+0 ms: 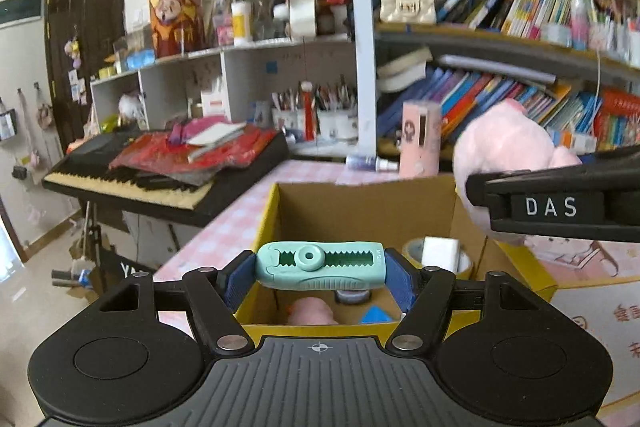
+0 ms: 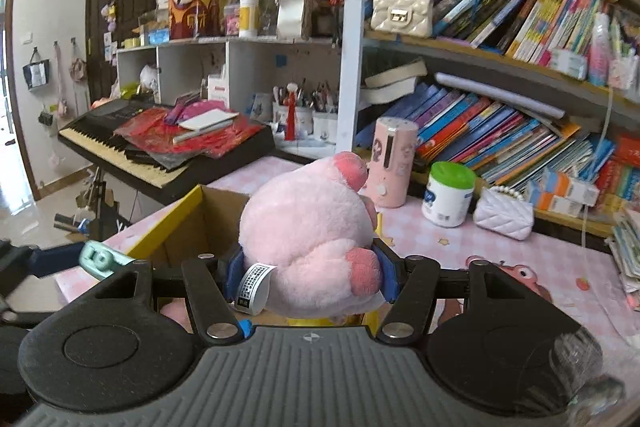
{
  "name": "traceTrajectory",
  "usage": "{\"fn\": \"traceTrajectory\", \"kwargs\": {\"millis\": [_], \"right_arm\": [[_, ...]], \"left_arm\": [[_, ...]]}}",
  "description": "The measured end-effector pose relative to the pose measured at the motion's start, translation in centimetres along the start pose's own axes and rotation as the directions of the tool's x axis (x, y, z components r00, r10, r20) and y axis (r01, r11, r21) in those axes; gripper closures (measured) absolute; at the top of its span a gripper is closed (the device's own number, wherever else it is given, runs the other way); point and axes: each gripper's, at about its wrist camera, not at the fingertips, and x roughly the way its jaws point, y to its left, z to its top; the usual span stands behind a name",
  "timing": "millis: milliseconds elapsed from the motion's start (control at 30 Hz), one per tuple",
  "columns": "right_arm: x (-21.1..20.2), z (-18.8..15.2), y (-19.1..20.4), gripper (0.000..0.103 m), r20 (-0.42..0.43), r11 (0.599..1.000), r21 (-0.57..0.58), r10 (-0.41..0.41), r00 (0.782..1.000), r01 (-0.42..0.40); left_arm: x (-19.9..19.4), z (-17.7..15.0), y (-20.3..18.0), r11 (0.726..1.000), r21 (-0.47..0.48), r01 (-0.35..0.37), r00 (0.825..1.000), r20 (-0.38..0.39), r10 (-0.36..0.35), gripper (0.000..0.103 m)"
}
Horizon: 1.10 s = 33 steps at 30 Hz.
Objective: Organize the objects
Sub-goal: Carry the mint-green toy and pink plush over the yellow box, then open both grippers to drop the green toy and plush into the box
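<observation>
My left gripper (image 1: pixel 320 269) is shut on a mint-green correction-tape dispenser (image 1: pixel 320 265), held crosswise over the open cardboard box (image 1: pixel 360 203) with yellow flaps. My right gripper (image 2: pixel 310 275) is shut on a pink plush toy (image 2: pixel 308 227) with a white label, held above the box's right side (image 2: pixel 188 223). In the left wrist view the plush (image 1: pixel 500 143) and the black right gripper arm come in from the right. In the right wrist view the green dispenser (image 2: pixel 100 259) shows at the left. Inside the box lie a tape roll (image 1: pixel 416 251), a white block (image 1: pixel 440 253) and a pink item (image 1: pixel 310 311).
The box stands on a table with a pink checked cloth (image 1: pixel 224 231). On it are a pink canister (image 2: pixel 390 167), a white jar with a green lid (image 2: pixel 448 195) and a white quilted purse (image 2: pixel 504 213). Bookshelves (image 2: pixel 500 131) rise behind; a keyboard piano (image 1: pixel 160 171) stands left.
</observation>
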Motion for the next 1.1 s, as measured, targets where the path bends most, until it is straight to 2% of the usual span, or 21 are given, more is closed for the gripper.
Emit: {"fn": "traceTrajectory", "kwargs": {"millis": [233,567,667,767,933,1100], "right_arm": [[3.2,-0.2,-0.4,0.044,-0.078,0.995,-0.032,0.087,0.993,-0.090],[7.8,-0.6,-1.1,0.044,-0.189,0.990,-0.010,0.133,0.973,-0.138],[8.9,-1.0,-1.0,0.043,-0.223,0.987,-0.007,0.153,0.963,-0.158],[9.2,-0.9,-0.5,0.043,-0.220,0.985,-0.029,0.158,0.963,-0.168],[9.8,-0.6,0.4,0.042,-0.221,0.980,-0.051,0.177,0.959,-0.192],[10.1,-0.5,1.5,0.042,-0.220,0.976,-0.075,0.183,0.958,-0.204]], "left_arm": [[2.9,0.0,-1.5,0.999,0.044,-0.025,0.998,-0.058,0.028,0.035],[5.7,-0.7,-2.4,0.999,0.037,-0.009,0.983,-0.182,0.015,0.034],[5.9,-0.6,-2.2,1.000,0.021,0.006,0.981,-0.194,-0.002,0.033],[5.9,-0.6,-2.1,1.000,0.018,0.005,0.981,-0.196,-0.002,0.031],[5.2,-0.6,-2.1,0.999,0.034,-0.029,0.984,-0.173,0.035,0.017],[4.1,-0.6,-1.9,0.998,0.049,-0.041,0.987,-0.153,0.048,0.015]]}}
